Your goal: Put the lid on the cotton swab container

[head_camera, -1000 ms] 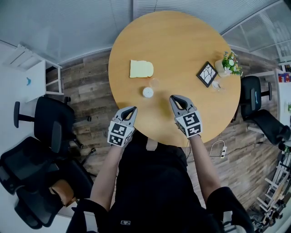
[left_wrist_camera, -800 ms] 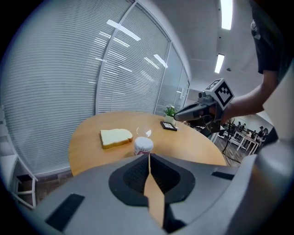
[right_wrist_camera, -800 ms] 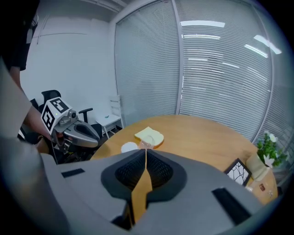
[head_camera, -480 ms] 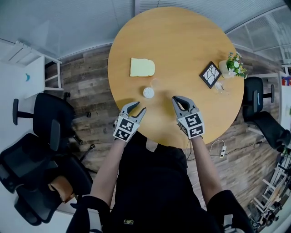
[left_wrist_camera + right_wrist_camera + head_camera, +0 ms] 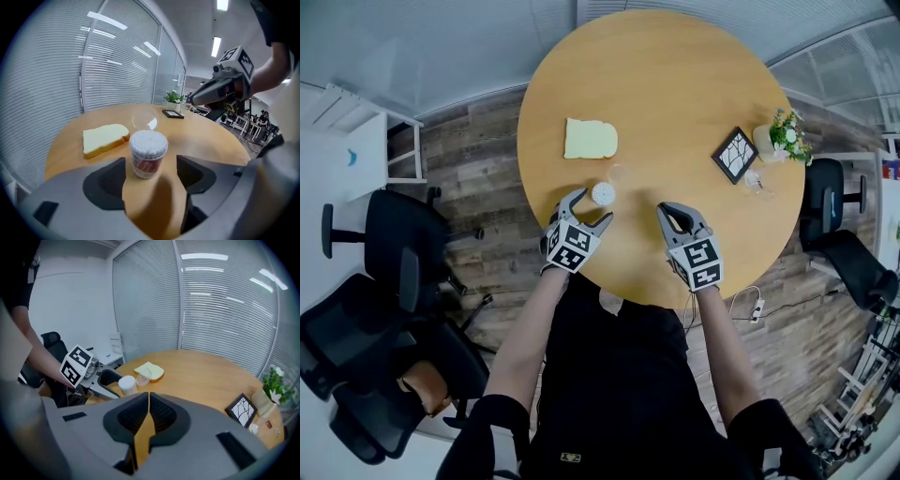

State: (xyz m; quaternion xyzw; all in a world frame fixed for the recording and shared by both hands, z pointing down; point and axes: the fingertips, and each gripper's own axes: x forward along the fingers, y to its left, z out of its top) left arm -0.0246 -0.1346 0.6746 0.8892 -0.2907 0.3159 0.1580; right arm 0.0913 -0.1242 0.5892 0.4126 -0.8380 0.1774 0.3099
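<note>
Head view: one swab container [image 5: 604, 193] between jaws of just-opened left gripper [image 5: 592, 206], one lid [image 5: 619, 173], one bread slice [image 5: 591, 139], right gripper [image 5: 664, 208] clenched.

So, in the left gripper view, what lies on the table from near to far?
Small round container of white cotton swabs → clear plastic lid → flat black-framed picture → green potted plant.

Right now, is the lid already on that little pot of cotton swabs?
No, the cotton swab container stands open with its swab tips bare, and the clear lid lies on the table behind it.
</note>
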